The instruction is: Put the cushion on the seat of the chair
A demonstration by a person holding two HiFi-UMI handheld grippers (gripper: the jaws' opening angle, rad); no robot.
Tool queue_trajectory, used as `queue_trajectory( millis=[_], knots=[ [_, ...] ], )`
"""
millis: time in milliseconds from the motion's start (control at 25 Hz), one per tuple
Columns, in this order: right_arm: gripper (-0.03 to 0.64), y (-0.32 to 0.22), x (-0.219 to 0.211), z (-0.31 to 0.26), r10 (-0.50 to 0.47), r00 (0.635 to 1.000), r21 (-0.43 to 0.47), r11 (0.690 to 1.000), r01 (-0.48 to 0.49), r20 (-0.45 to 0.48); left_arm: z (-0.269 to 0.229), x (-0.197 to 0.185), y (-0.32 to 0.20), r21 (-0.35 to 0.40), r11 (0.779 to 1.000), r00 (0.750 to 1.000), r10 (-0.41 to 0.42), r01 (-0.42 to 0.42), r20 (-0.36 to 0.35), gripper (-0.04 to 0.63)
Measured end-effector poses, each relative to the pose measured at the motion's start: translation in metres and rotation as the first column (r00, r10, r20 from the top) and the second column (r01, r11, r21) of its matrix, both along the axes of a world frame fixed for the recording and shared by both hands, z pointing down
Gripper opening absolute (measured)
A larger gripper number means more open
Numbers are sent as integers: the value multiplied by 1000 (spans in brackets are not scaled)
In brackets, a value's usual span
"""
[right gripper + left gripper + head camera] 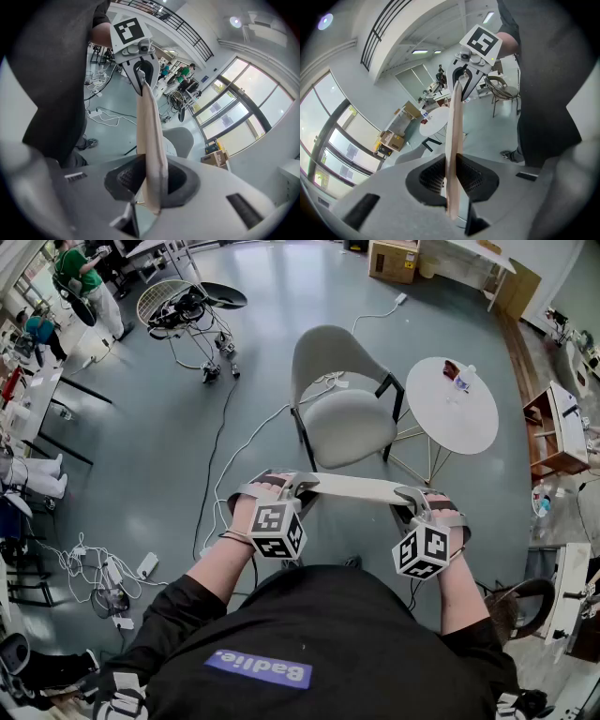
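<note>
Lower centre, head view: the left claw (pixel 289 487) and the right claw (pixel 412 495) each grip one end of the thin beige cushion (pixel 352 487), which spans level between them, clear of the floor (pixel 169 456). Both gripper views show it edge-on, pinched between narrow jaws. Farther up the frame stands the grey chair (pixel 347 423), apart from the cushion, with a round white desk (pixel 453 407) at its right.

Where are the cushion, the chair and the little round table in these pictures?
cushion (pixel 356 487): head view, middle of its pale, stretched-out span.
chair (pixel 349 426): head view, centre of the bare seat.
round table (pixel 455 423): head view, bare part of its top.
</note>
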State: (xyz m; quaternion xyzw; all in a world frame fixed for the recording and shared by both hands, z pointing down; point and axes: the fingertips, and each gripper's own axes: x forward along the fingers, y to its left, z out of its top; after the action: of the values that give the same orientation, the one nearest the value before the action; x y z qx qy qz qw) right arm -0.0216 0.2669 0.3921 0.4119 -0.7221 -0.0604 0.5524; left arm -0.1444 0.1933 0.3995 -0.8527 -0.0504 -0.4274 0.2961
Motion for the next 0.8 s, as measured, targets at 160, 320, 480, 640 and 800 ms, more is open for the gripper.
queue_trajectory(
  millis=[160, 320, 480, 640, 800],
  knots=[
    [84, 2, 3, -2, 0, 1000, -3, 1000, 0, 3, -2, 3, 2, 1, 1000, 1000, -1, 1, 7, 60],
    [84, 4, 7, 0, 1, 1000, -5, 1000, -1, 7, 0, 7, 4, 2, 1000, 1000, 1, -1, 12, 60],
    [84, 5, 13, 1, 2, 1000, 4, 1000, -2, 3, 0, 13, 6, 6, 1000, 1000, 1, -1, 17, 60],
    [84, 7, 20, 1, -6, 1000, 17, 1000, 6, -2, -2, 19, 8, 16, 1000, 1000, -2, 2, 23, 60],
    [86, 8, 31, 0, -14, 1000, 30, 999, 14, -6, -2, 29, 10, 20, 1000, 999, -10, 10, 32, 60]
  ],
)
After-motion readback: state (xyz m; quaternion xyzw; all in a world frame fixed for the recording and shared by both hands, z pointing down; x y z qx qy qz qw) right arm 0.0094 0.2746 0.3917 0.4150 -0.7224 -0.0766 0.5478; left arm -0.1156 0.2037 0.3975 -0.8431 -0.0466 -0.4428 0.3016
